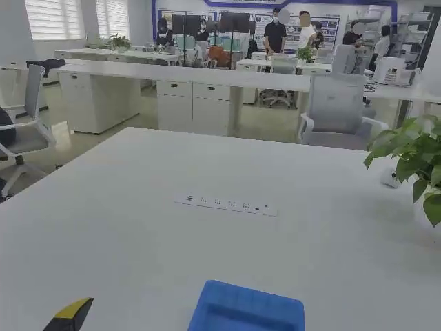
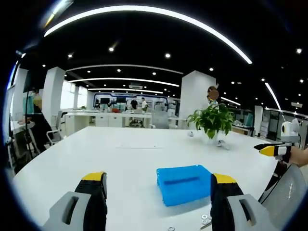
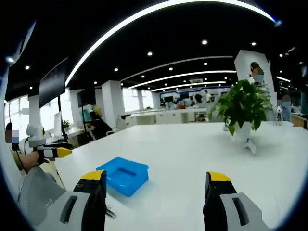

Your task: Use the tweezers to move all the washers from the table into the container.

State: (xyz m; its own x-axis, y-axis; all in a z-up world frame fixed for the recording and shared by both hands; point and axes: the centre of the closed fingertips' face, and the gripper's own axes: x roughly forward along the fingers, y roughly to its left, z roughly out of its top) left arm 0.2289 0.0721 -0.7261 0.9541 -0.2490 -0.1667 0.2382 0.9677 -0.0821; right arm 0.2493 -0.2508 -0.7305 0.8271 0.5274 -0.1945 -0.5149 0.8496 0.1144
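Yellow-tipped jaws gape wide, empty, on left gripper (image 2: 159,177) and right gripper (image 3: 155,175) (blue container (image 2: 184,184) ahead).

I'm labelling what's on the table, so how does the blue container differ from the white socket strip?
The container is bright blue, while the socket strip is white like the table. The container stands up from the surface as a box; the strip lies flat, nearly flush. The container sits close to the person; the strip lies farther out, mid-table. Both are rectangular and rest on the same table.
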